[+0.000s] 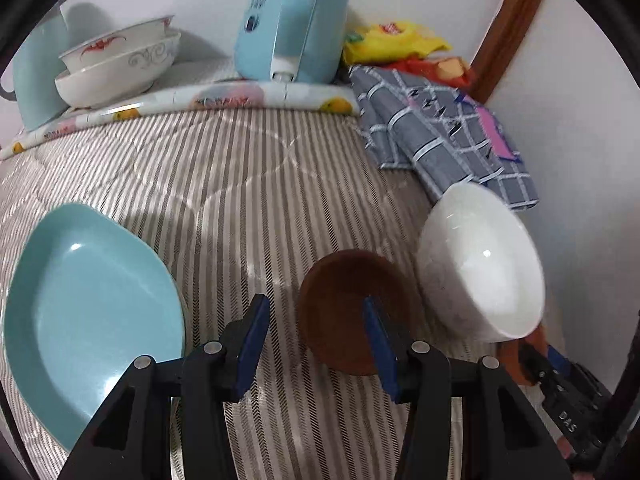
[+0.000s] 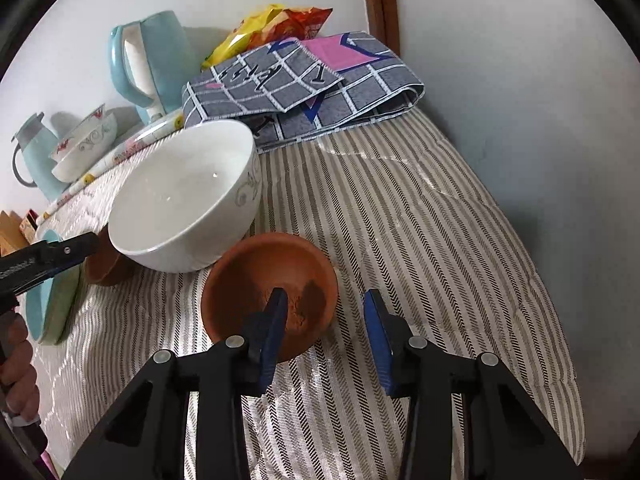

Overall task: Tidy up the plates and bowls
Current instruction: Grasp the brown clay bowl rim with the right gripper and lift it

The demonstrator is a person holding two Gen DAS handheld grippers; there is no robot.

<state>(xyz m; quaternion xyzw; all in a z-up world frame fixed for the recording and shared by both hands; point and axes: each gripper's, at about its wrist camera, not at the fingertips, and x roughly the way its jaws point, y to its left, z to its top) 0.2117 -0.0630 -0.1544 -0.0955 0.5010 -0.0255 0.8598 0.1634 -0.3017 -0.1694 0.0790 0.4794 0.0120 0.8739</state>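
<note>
Surface: a table [image 2: 420, 216] covered with a striped quilted cloth, set into a white-walled corner.

Left tongs [image 1: 316, 332]: held wide, nothing gripped; one blue pad is seen over the near rim of a brown clay bowl [image 1: 344, 300], the other over bare cloth to its left. Contact with the rim cannot be told.

Right tongs [image 2: 325, 330]: held wide, nothing gripped; the left pad is seen inside a second clay bowl [image 2: 260, 276], the right pad over bare cloth just beside it.

Task items:
- White bowl [image 2: 180, 200], with a grey scroll pattern on its side, standing between the two clay bowls and just beside each.
- Light blue plate [image 1: 88, 296], at the near left, tilted on the cloth.
- Two patterned white bowls [image 1: 120, 60], nested, at the far left near the wall.

Other items:
- Blue electric kettle [image 2: 152, 56], at the far edge on a fruit-printed mat [image 1: 224, 98].
- Blue jug [image 2: 34, 156], at the far left beside the nested bowls.
- Grey checked cloth [image 2: 304, 88], folded, in the far right corner.
- Yellow and red snack packets [image 2: 272, 24], behind the checked cloth against the wall.
</note>
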